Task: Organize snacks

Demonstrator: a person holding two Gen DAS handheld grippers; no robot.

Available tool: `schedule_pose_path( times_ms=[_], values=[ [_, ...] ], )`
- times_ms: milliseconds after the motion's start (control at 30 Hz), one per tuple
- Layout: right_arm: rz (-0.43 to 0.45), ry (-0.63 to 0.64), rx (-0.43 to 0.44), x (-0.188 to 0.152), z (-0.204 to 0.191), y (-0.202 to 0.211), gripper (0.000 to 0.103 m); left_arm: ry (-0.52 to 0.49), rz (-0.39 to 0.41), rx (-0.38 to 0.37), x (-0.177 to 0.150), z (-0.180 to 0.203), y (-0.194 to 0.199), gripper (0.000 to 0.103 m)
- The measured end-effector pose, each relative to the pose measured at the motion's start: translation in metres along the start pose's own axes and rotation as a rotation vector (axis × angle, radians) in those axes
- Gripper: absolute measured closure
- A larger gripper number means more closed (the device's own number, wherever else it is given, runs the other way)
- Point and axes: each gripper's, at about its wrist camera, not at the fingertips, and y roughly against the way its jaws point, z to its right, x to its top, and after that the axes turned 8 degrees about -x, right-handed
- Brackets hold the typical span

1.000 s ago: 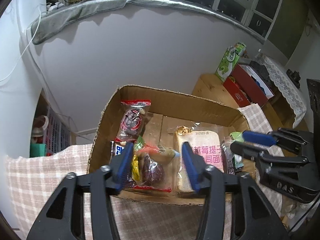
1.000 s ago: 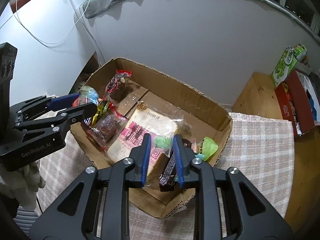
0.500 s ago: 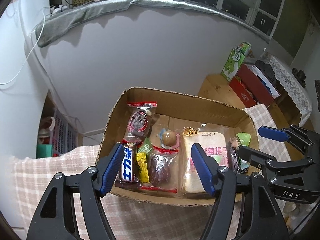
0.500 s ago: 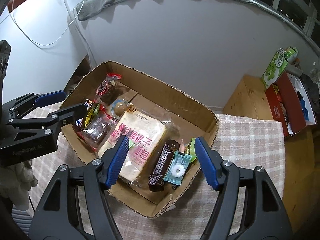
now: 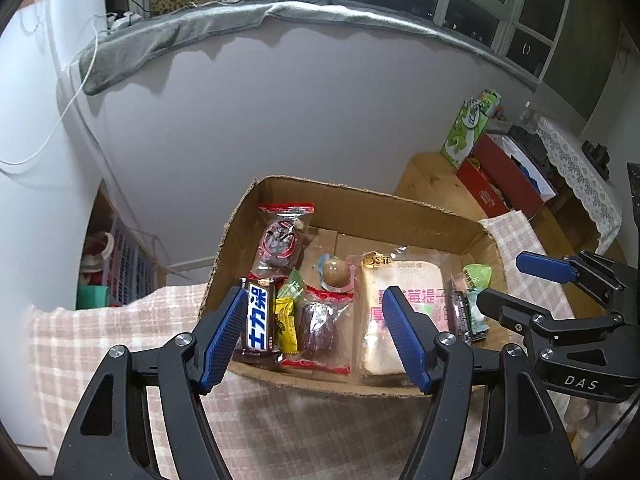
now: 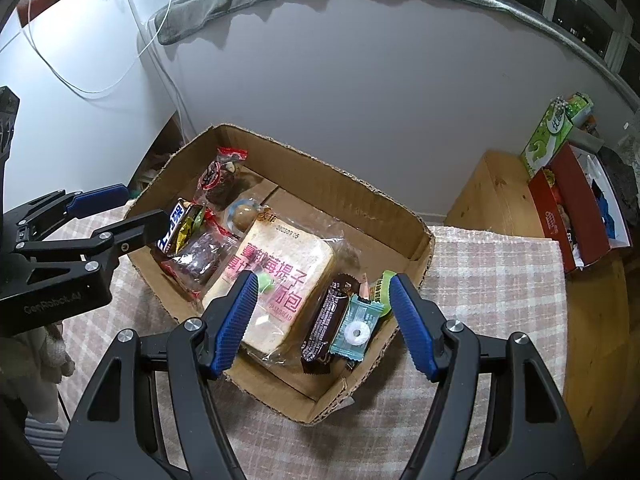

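Both pairs of jaws have just been opening and now stand apart and empty above the cardboard box [image 6: 360,216] on the checked tabletop [image 6: 492,280]. In the right wrist view, the right gripper [image 6: 324,320] frames the brown bar [image 6: 326,320] and mint packet [image 6: 356,330] at lower centre, nearest this hand; the bar's long axis runs from lower left to upper right. The left gripper [image 5: 316,332] frames the chocolate bar [image 5: 258,322] and red-edged packet [image 5: 320,326], both lengthwise up the frame.
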Motion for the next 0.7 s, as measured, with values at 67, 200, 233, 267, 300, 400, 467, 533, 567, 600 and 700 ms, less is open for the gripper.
schedule_pose_path(
  times_ms=[67,200,233,267,300,400,467,533,567,600,700],
  values=[
    [0.006,0.001,0.001,-0.001,0.0,0.005,0.032,-0.001,0.01,0.002,-0.002,0.002,0.007,0.033],
    [0.023,-0.003,-0.006,-0.004,-0.001,0.02,0.032,0.007,0.028,0.0,-0.006,0.006,0.022,0.033],
    [0.028,-0.006,-0.006,-0.006,-0.001,0.025,0.032,0.01,0.033,0.003,-0.008,0.007,0.026,0.033],
    [0.03,-0.007,-0.006,-0.007,-0.001,0.028,0.032,0.012,0.037,0.007,-0.009,0.008,0.029,0.033],
    [0.031,-0.009,-0.006,-0.008,-0.001,0.031,0.032,0.012,0.042,0.007,-0.011,0.01,0.033,0.033],
    [0.038,-0.01,-0.008,-0.014,-0.003,0.044,0.032,0.009,0.048,0.009,-0.018,0.016,0.047,0.033],
    [0.048,-0.005,-0.018,-0.02,-0.006,0.054,0.032,0.006,0.057,0.02,-0.023,0.02,0.057,0.033],
    [0.055,-0.003,-0.023,-0.025,-0.008,0.062,0.032,0.015,0.066,0.025,-0.028,0.023,0.066,0.033],
    [0.059,-0.004,-0.028,-0.028,-0.009,0.067,0.032,0.022,0.07,0.024,-0.031,0.025,0.071,0.033],
    [0.061,-0.006,-0.033,-0.031,-0.009,0.07,0.032,0.026,0.073,0.024,-0.033,0.026,0.075,0.033],
    [0.063,-0.027,-0.031,-0.039,-0.009,0.082,0.032,0.031,0.083,0.038,-0.041,0.03,0.088,0.033]
  ],
)
